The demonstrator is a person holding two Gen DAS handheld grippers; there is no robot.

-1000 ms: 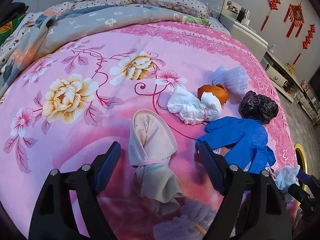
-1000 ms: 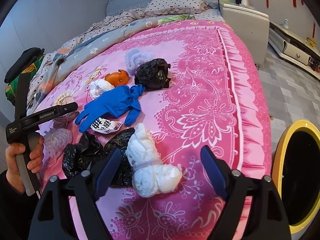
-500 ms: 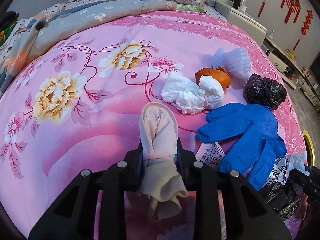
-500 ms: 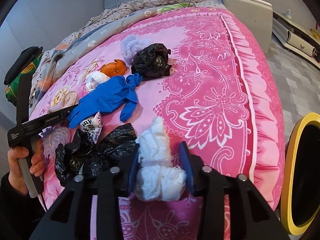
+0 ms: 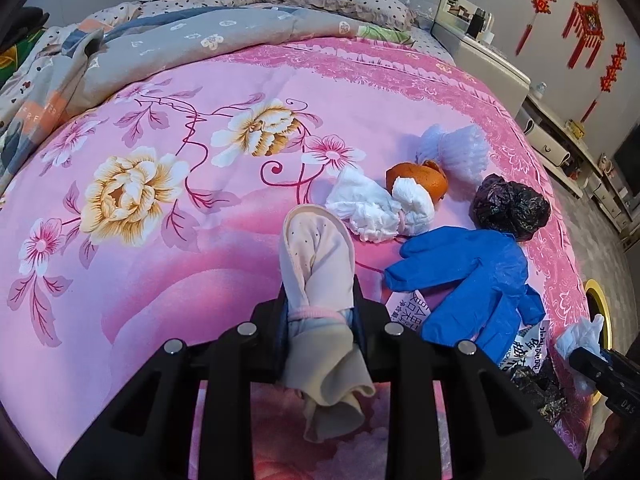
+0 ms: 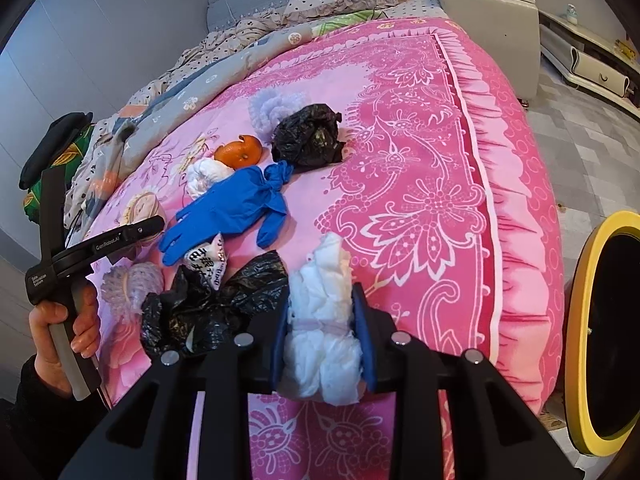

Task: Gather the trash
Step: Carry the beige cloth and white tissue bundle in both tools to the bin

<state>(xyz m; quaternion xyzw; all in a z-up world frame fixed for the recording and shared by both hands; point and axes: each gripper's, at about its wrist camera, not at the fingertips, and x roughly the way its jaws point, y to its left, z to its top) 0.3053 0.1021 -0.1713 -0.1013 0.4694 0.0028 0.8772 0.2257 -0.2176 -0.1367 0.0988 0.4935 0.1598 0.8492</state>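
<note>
My left gripper (image 5: 319, 314) is shut on a beige cloth bundle (image 5: 316, 256) tied with a pink band, held just above the pink bedspread (image 5: 160, 280). My right gripper (image 6: 322, 326) is shut on a white tissue wad (image 6: 322, 312) near the bed's right side. On the bed lie a blue glove (image 5: 468, 280) (image 6: 236, 208), an orange peel (image 5: 420, 178) (image 6: 240, 154), a white tissue bundle (image 5: 376, 210), a black bag ball (image 5: 510, 206) (image 6: 310, 134), a loose black bag (image 6: 208, 308) and a printed paper scrap (image 6: 208, 260).
A yellow-rimmed bin (image 6: 600, 328) stands on the floor right of the bed. A white foam net (image 5: 460, 152) lies behind the peel, another (image 6: 132, 284) by the left hand. Rumpled grey quilt (image 5: 160, 40) and pillows at the bed's head; a white cabinet (image 6: 488, 0) beyond.
Both grippers went from open to shut, the left on the beige bundle, the right on the white wad. Both bundles have since lifted slightly off the bedspread.
</note>
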